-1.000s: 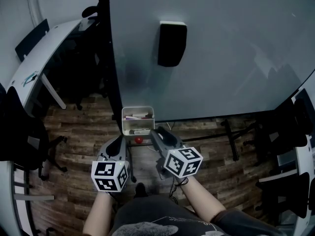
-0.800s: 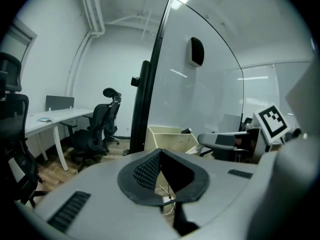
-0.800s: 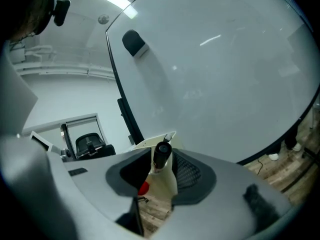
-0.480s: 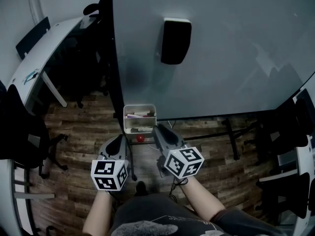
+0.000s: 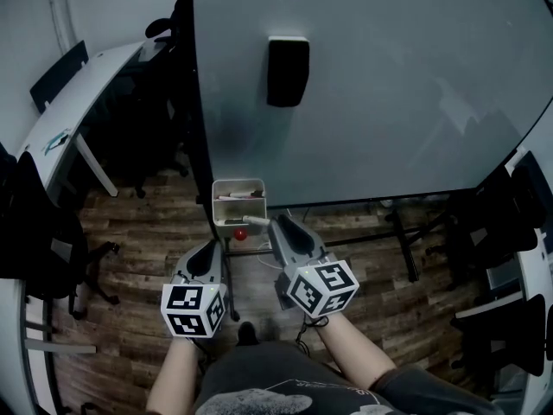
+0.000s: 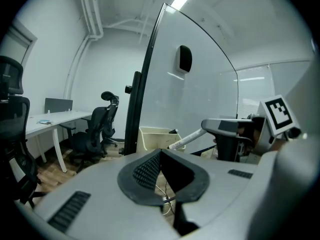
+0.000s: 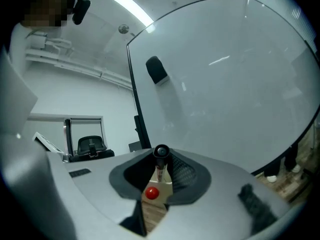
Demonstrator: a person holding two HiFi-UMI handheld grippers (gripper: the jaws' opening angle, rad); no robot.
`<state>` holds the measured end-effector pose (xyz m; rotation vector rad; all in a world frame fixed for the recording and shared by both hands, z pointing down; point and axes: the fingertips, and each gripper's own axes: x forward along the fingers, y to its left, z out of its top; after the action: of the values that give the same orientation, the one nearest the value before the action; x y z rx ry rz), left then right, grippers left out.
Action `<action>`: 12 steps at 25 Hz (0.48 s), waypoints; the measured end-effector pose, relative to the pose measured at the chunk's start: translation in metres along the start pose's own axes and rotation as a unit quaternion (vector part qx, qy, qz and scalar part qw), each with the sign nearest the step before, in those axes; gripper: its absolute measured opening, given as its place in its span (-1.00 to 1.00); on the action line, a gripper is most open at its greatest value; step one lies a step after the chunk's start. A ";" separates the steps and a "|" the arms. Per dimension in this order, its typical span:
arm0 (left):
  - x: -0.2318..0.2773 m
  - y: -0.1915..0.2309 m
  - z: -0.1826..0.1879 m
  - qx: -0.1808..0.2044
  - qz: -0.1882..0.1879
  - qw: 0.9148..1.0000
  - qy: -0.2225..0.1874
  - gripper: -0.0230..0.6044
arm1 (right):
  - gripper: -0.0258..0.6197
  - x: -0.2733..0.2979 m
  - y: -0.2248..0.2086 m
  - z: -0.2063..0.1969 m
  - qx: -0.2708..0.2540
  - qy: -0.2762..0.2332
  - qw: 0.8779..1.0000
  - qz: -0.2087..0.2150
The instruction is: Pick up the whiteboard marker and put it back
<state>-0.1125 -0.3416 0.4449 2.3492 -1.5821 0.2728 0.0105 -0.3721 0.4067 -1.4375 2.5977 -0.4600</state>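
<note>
The whiteboard [image 5: 389, 85] filled most of the room ahead, its dark left frame post [image 5: 192, 102] running down to the floor and its lower edge slanting off to the right above the stand's legs [image 5: 406, 240]. A black eraser [image 5: 288, 70] sat high on the board, well clear of both grippers. On the left, a white desk [image 5: 78, 102] and black chairs [image 5: 34, 232] bounded a strip of bare wood floor [image 5: 138, 232]; more chairs [image 5: 501, 223] crowded the right side. A cream box [image 5: 239, 182] with pens inside hung at the board's lower left corner, and a small round red thing [image 5: 239, 233] showed just below it. The left gripper [image 5: 210, 247] hung low over the floor beside the box, its jaw tips together with nothing between them. The right gripper [image 5: 276, 225] was clamped on the whiteboard marker [image 5: 256, 220], which was out of the box and stuck out sideways from the jaws by the box's near right corner; whether it touched the rim could not be told. Seen from the left gripper view, the marker [image 6: 187, 138] was a pale, slim barrel slanting down toward the box wall [image 6: 150, 138]. In the right gripper view it [image 7: 160, 154] appeared end-on: a round dark end, a white barrel with a little red print below it.
</note>
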 end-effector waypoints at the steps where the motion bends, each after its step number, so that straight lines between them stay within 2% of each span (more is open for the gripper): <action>1: -0.004 -0.004 0.000 0.001 -0.001 1.000 -0.002 -0.88 | -0.67 -0.007 0.001 0.003 -0.001 -0.006 1.000 -0.002; 6: -0.026 -0.027 -0.005 0.007 -0.009 1.000 -0.008 -0.88 | -0.67 -0.044 0.008 0.011 -0.008 -0.025 1.000 -0.006; 12: -0.057 -0.056 -0.022 0.011 -0.015 1.000 -0.006 -0.88 | -0.67 -0.098 0.016 -0.005 -0.018 -0.008 1.000 -0.010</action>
<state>-0.0818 -0.2645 0.4398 2.3930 -1.5546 0.2714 0.0491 -0.2807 0.4036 -1.4744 2.5936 -0.4055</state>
